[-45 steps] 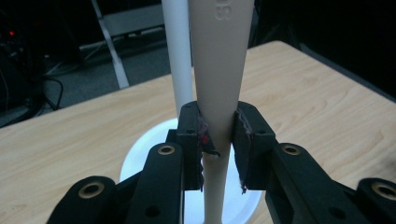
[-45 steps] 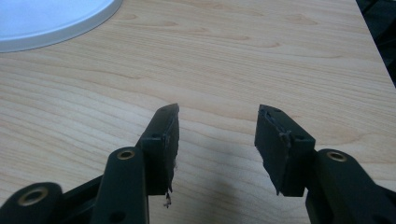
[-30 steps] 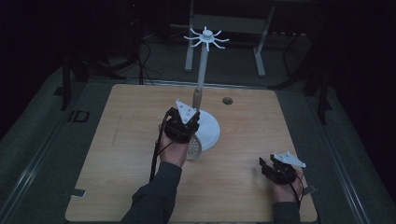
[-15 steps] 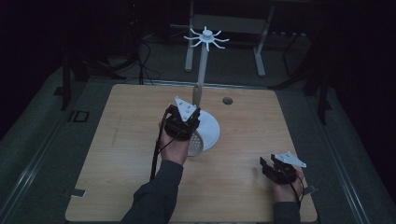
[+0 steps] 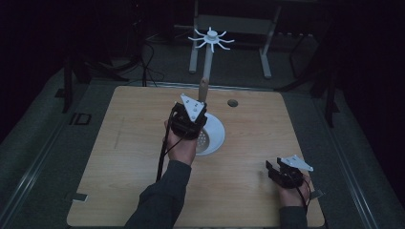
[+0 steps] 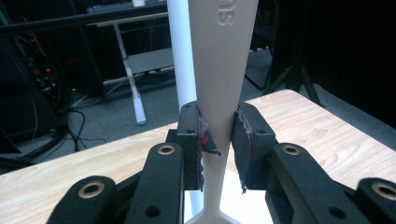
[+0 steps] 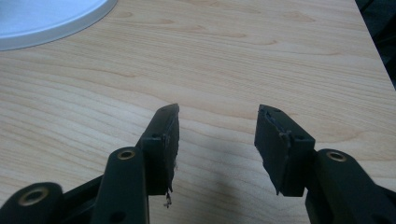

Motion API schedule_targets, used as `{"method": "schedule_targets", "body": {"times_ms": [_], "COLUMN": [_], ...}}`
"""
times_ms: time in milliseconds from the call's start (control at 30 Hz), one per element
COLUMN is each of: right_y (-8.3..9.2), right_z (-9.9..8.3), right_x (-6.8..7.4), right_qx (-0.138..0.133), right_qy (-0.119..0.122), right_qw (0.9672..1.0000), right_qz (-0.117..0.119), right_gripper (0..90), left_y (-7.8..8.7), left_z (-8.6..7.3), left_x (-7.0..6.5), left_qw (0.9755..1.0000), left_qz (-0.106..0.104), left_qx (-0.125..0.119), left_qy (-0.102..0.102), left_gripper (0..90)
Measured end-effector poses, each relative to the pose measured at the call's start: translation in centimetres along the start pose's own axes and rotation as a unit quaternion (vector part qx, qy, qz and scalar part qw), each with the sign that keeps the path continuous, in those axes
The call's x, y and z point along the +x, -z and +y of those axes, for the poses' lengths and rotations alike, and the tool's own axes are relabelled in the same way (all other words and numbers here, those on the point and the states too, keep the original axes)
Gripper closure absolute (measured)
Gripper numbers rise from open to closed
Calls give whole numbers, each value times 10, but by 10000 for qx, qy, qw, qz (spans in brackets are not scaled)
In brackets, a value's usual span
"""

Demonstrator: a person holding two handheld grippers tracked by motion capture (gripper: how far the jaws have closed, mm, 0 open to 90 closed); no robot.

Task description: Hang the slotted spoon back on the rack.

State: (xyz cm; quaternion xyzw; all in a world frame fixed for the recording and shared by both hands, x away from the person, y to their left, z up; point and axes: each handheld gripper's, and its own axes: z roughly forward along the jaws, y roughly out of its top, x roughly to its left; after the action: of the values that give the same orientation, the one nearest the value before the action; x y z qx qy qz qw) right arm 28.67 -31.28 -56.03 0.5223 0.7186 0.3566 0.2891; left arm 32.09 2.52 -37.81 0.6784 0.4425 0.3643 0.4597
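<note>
My left gripper (image 5: 192, 116) is shut on the beige handle (image 6: 223, 70) of a slotted spoon, held upright over the middle of the table. The spoon's perforated head (image 5: 203, 139) hangs below my hand, just above the white round base (image 5: 218, 130) of a hook stand. The stand's white pole (image 6: 182, 56) rises right behind the handle, and its ring of hooks (image 5: 210, 38) spreads out at the top. My right gripper (image 5: 276, 168) rests low near the table's front right, its jaws open and nothing between them (image 7: 217, 116).
The wooden table (image 5: 119, 157) has a small dark hole (image 5: 232, 102) near its far edge. The edge of the stand's white base (image 7: 51, 18) lies at the upper left of the right gripper view. Dark floor, cables and a metal frame (image 5: 265, 52) lie beyond the table.
The left gripper has risen slightly with the spoon, and the perforated head sits a little higher over the base. The right gripper has stayed put.
</note>
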Motion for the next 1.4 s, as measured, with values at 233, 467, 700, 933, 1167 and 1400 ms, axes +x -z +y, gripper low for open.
{"method": "schedule_targets", "body": {"times_ms": [233, 467, 700, 933, 1167, 1400], "right_y": [-1, -1, -1, -2, -2, -2], "right_z": [0, 0, 0, -1, -1, -1], "right_x": [-1, 0, -2, -2, -2, -3], "right_qx": [7, 18, 8, 18, 19, 24], "right_qy": [-22, -6, -8, -14, -13, -25], "right_qw": [10000, 10000, 10000, 10000, 10000, 10000], "right_qz": [-5, -1, -9, 15, 17, 17], "right_gripper": [495, 495, 495, 491, 491, 491], "left_y": [0, 0, 0, -1, -2, -1], "left_z": [7, 15, 23, 29, 35, 44], "left_x": [-2, -5, -7, -11, -14, -17], "left_qw": [9999, 9997, 9993, 9988, 9983, 9978], "left_qz": [103, 179, 271, 412, 509, 552], "left_qx": [-61, -142, -195, -253, -290, -362], "left_qy": [78, 127, 138, 60, 41, 47], "left_gripper": [740, 739, 739, 739, 739, 739]}}
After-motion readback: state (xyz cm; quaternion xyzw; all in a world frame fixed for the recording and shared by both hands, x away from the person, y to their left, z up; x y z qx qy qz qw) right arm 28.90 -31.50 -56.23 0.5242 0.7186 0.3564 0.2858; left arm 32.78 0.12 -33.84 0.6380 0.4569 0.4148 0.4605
